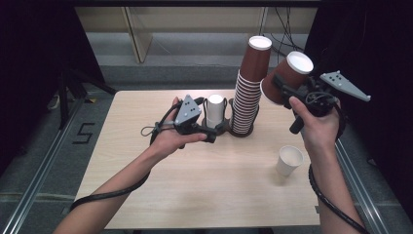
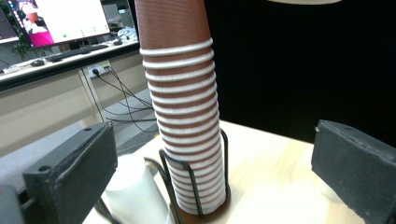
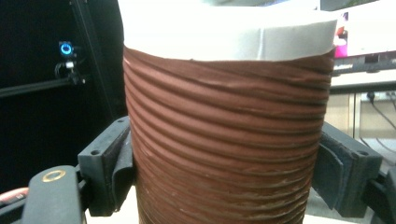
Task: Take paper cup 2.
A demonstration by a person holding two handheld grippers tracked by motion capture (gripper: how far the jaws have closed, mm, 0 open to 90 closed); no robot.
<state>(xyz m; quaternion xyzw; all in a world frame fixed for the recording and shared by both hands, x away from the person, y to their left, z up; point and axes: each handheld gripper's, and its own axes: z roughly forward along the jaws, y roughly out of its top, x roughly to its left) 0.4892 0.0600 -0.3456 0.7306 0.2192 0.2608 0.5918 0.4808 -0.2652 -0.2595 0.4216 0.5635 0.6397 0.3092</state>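
The right gripper [image 1: 287, 90] clamps a brown cup [image 1: 287, 73] aloft at the stack's [image 1: 247, 92] two o'clock, while the left gripper [image 1: 218, 127], jaws wide and empty, nears the stack's base; a bump could topple it.

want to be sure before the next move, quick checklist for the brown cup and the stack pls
1. Right gripper shut on brown cup: ok.
2. Cup lifted off the stack: ok.
3. Stack seated in its wire holder: ok.
4. Left gripper open, holding nothing, beside the holder: ok.
5. White cup upright, apart from both hands: ok.
6. Only one cup pulled off: cannot tell.
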